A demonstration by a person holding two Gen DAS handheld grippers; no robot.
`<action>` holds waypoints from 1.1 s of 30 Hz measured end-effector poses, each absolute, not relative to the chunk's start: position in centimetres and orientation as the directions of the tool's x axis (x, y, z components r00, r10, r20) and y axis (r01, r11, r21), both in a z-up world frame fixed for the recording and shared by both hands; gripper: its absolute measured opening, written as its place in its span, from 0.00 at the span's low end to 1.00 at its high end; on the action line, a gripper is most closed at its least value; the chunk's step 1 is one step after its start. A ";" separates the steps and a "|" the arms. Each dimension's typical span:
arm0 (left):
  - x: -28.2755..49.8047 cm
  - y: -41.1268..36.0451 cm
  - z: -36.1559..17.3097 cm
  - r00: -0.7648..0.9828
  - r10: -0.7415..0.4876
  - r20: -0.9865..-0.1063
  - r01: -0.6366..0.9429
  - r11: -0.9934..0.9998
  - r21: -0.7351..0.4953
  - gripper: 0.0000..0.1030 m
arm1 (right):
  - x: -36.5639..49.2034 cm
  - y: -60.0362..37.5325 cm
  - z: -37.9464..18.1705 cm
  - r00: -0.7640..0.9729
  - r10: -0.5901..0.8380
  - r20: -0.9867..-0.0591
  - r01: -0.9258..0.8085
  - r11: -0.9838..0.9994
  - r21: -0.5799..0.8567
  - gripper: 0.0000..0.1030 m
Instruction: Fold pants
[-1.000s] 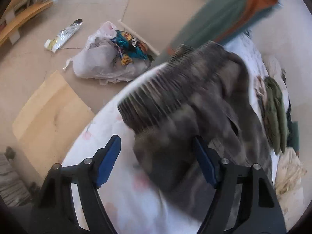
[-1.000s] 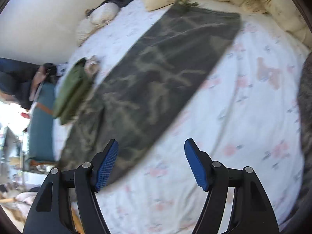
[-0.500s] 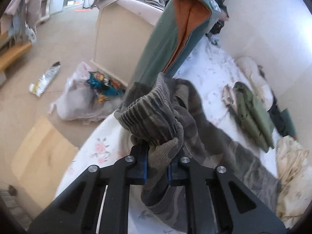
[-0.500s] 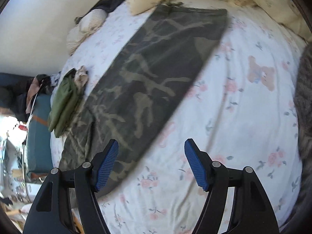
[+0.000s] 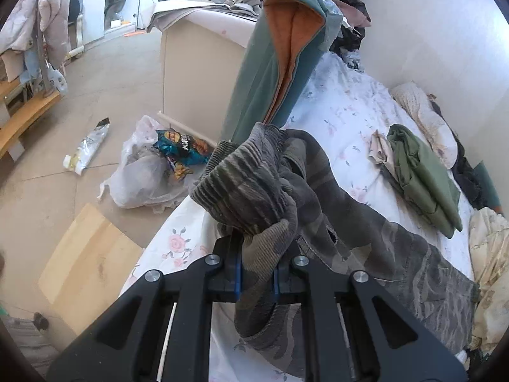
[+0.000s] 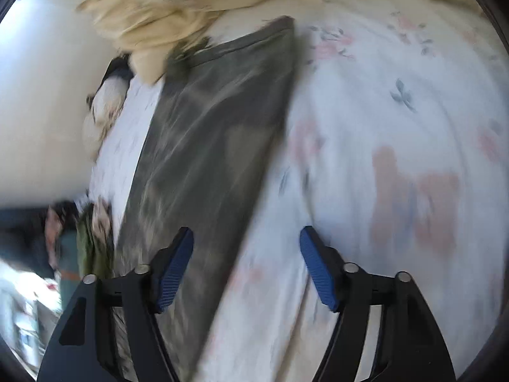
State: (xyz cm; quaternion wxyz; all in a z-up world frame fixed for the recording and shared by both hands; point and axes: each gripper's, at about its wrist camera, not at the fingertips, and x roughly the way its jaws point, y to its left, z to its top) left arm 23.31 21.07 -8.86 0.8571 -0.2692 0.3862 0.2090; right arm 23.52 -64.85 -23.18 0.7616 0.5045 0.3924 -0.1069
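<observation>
L wrist view: left tool [image 5: 257, 281] clamped on ribbed waistband of camo pants [image 5: 397, 254], band bunched and lifted off bed [image 5: 343, 108]; legs trail to 4 o'clock.

R wrist view: blurred. Right tool [image 6: 246, 267] apart, empty, over pants leg edge; cuff at 12 o'clock by cream blanket [image 6: 178, 22].

Step, judged: lengthwise fold starting. Next: R pins/grabs leg, L carries waistband toward cuff.
</observation>
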 end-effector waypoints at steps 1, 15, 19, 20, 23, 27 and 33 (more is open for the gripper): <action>23.4 20.9 -8.8 0.613 0.156 -0.775 -0.566 0.771 -0.291 0.10 | 24.8 -65.7 -23.1 0.673 0.221 -0.706 0.545 0.497 0.676 0.61; 24.4 19.9 -7.5 0.638 0.144 -0.756 -0.529 0.796 -0.295 0.09 | 29.5 -68.9 -24.5 0.770 0.152 -0.619 0.484 0.492 0.723 0.04; 24.2 18.6 -5.9 0.680 0.099 -0.726 -0.474 0.815 -0.333 0.09 | 29.1 -67.8 -21.1 0.799 0.104 -0.592 0.470 0.506 0.723 0.04; 24.1 18.5 -5.4 0.683 0.094 -0.724 -0.474 0.811 -0.342 0.09 | 29.1 -67.6 -20.0 0.807 0.096 -0.583 0.462 0.512 0.724 0.04; 23.7 19.4 -3.1 0.703 0.069 -0.708 -0.487 0.771 -0.409 0.09 | 29.1 -67.3 -17.3 0.815 0.096 -0.571 0.441 0.536 0.720 0.04; 23.2 21.3 1.0 0.747 -0.003 -0.665 -0.438 0.749 -0.496 0.09 | 28.7 -67.8 -14.4 0.810 0.124 -0.573 0.425 0.548 0.720 0.04; 20.5 22.8 4.7 0.708 -0.023 -0.706 -0.415 0.795 -0.442 0.08 | 24.7 -68.2 -13.7 0.719 0.095 -0.688 0.538 0.551 0.638 0.04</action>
